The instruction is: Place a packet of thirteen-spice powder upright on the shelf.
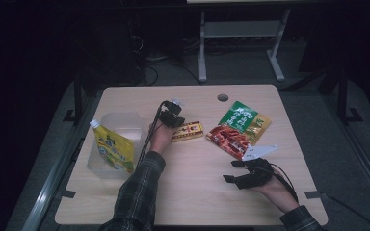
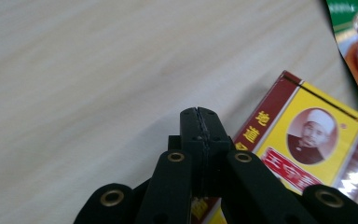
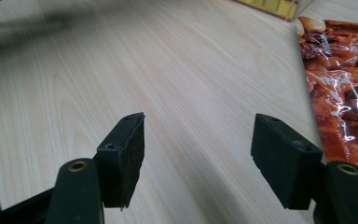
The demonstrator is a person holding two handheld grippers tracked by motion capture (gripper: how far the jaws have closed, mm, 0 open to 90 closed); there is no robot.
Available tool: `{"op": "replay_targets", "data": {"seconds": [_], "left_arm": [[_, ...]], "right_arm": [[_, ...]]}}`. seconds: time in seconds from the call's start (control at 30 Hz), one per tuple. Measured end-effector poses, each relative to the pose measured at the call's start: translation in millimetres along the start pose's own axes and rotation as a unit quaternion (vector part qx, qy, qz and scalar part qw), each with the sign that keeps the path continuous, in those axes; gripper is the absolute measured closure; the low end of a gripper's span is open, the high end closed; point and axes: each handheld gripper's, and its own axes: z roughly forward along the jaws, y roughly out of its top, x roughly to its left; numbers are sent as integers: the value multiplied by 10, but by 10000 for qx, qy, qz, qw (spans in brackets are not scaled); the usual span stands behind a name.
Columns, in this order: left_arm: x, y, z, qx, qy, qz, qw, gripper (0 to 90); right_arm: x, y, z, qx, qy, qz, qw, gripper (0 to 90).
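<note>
The person's left forearm in a plaid sleeve reaches forward, its left gripper (image 1: 172,115) tipped downward with both jaws pressed flat together and nothing between them, while well off to its right the right gripper (image 1: 235,171) lies low and level, jaws spread wide and empty.

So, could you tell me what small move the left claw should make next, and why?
Probably open it: the left claw is shut, empty, poised at the edge of the yellow and red box, which lies flat on the table; opened, its jaws could straddle it.
</note>
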Motion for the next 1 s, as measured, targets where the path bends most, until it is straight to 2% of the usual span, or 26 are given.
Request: {"op": "replay_targets", "data": {"seconds": [0.2,0.23,0.27,0.37,0.43,0.47,0.6,0.83,1.0], "left_arm": [[-124,-100,-33,24,-176,82,9998,900],[-138,-114,-51,8,-235,110,9997,900],[-171,-136,-80,-45,-348,54,9994,900],[-221,-170,-120,-83,-514,67,9986,900],[-273,-210,-160,-88,-603,89,9981,900],[-290,-225,-174,-80,-620,106,9980,900],[-396,-327,-239,-105,-725,184,9971,900],[-555,-523,-370,-158,-1042,264,9941,900],[-694,-615,-421,-258,-1325,297,9904,900]], "right_arm": [[-17,-5,-14,-12,-19,31,10000,347],[-16,-4,-14,-10,-23,29,10000,347],[-9,-1,-14,4,-22,63,10000,347],[-2,2,6,20,-7,-8,10000,347],[18,9,18,44,-5,39,10000,347],[16,9,22,40,-14,-25,10000,347],[34,16,36,64,-8,6,10000,348],[35,32,81,28,90,12,10000,347],[55,38,103,69,100,21,9999,347]]}}
